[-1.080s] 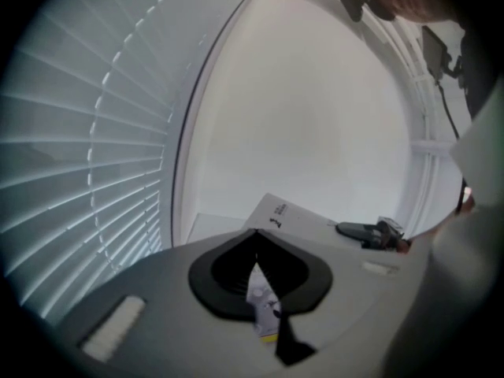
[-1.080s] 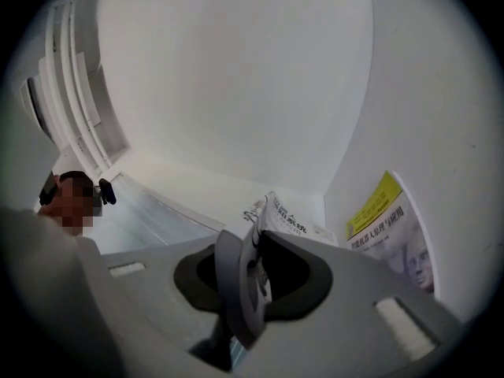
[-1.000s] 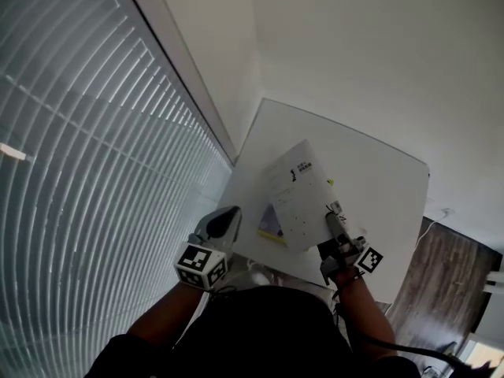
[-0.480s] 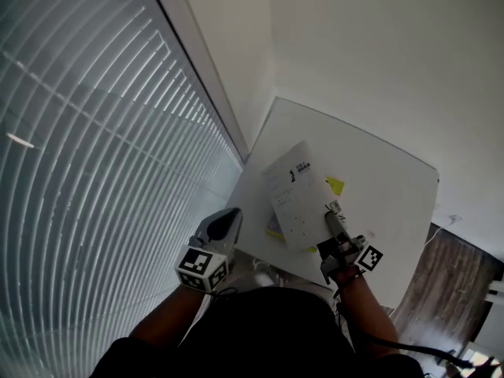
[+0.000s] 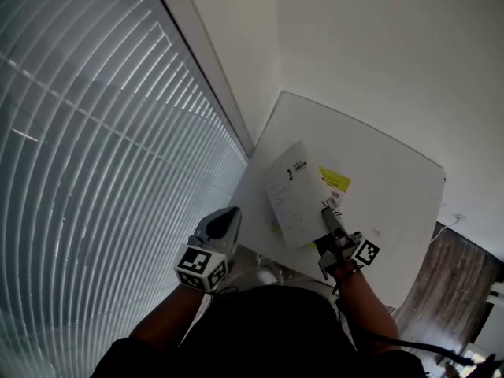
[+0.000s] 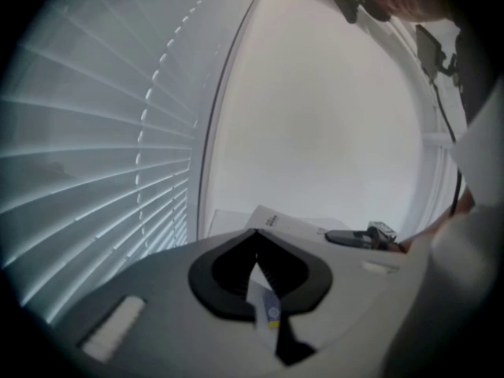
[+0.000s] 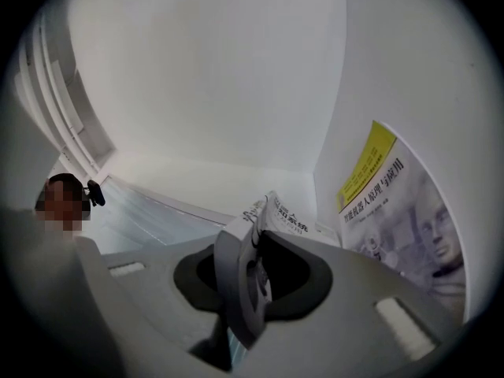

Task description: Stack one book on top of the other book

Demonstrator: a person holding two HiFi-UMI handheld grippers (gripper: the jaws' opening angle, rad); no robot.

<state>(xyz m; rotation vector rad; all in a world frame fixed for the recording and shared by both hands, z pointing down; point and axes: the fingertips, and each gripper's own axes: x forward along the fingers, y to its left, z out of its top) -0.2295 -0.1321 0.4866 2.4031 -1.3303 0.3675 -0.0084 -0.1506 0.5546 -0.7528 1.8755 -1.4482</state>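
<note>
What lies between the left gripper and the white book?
Only bare white table separates the left gripper and the white book, shown in the head view.

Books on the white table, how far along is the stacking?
Done: the right gripper has its fingers clamped on the edge of the white book. In hand: that book overlaps the yellow book on the table, but not squarely. Left: line it up, lay it flat on top, release.

R gripper (image 5: 328,210) on white book (image 5: 293,194), partly covering yellow book (image 5: 335,179) on table (image 5: 386,176); L gripper (image 5: 226,220) off table edge.
</note>
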